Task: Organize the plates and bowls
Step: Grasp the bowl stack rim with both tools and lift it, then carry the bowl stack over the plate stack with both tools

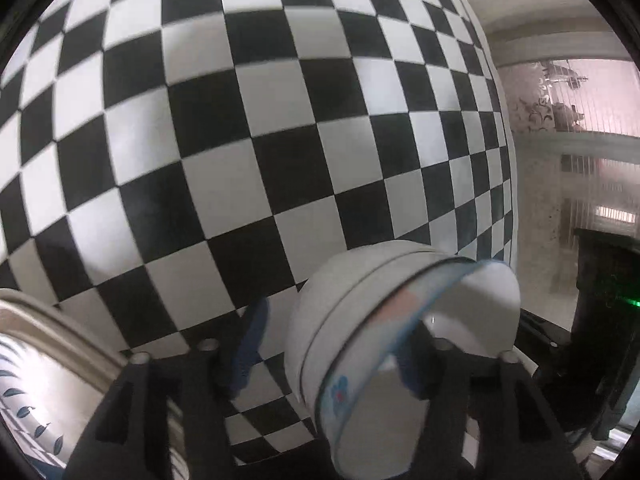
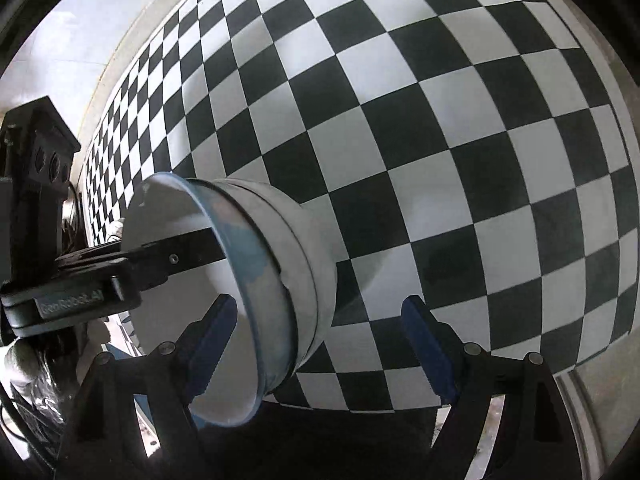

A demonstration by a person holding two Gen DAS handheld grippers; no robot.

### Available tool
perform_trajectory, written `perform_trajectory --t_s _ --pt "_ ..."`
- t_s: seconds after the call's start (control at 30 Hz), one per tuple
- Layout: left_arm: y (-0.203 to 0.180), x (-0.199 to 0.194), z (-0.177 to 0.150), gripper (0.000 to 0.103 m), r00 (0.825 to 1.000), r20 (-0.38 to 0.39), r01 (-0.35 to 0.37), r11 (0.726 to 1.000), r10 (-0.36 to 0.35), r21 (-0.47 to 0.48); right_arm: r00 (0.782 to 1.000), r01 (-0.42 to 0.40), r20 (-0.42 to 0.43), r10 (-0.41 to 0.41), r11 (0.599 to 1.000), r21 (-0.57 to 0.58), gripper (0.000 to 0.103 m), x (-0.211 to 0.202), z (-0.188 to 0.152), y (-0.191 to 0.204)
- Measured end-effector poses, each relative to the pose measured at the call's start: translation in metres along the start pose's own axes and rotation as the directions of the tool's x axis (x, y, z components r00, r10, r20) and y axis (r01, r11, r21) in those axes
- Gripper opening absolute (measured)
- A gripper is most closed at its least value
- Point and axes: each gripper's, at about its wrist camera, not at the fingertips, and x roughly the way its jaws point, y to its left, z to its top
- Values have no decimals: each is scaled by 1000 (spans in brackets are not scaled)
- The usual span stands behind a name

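Left hand-held gripper (image 1: 336, 344): we see its jaws parted, straddling the bowl's (image 1: 400, 320) rim; right hand-held gripper (image 2: 324, 344) wide.

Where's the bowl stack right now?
The bowl stack sits on the checkered tablecloth, low right in the left wrist view, its rim straddled by the left gripper, with a plate at lower left.

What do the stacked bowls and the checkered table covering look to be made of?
Bowls: probably glazed ceramic, with a glossy white wall, a blue-painted rim and soft highlights.
Checkered covering: a smooth, slightly shiny printed sheet, perhaps vinyl or laminate; reflections blur across the squares and no weave shows.
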Motion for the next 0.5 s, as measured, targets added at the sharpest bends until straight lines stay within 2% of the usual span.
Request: perform_trajectory --t_s 0.1,0.17,0.23,0.27,0.37,0.5 --pt "7 10 1 84 998 -19 65 998 -66 -22 1000 1 -13 -1 1000 -4 86 5 4 2" --pt "4 11 1 84 998 -27 54 999 -54 -10 1000 1 -20 -1 1000 -8 86 9 7 4" --pt "-2 15 2 94 998 -40 56 998 -55 15 1000 3 -25 -4 1000 -13 86 11 9 6" --pt "-5 18 2 103 996 -44 79 996 -78 27 1000 5 -27 -5 1000 -16 86 14 10 8" --pt "-10 20 0 103 997 -31 73 997 -72 36 999 6 -36 -7 1000 -19 86 20 14 11" --pt "-4 18 -4 103 993 12 116 993 -116 1 999 2 -46 -3 1000 -26 86 26 18 15"
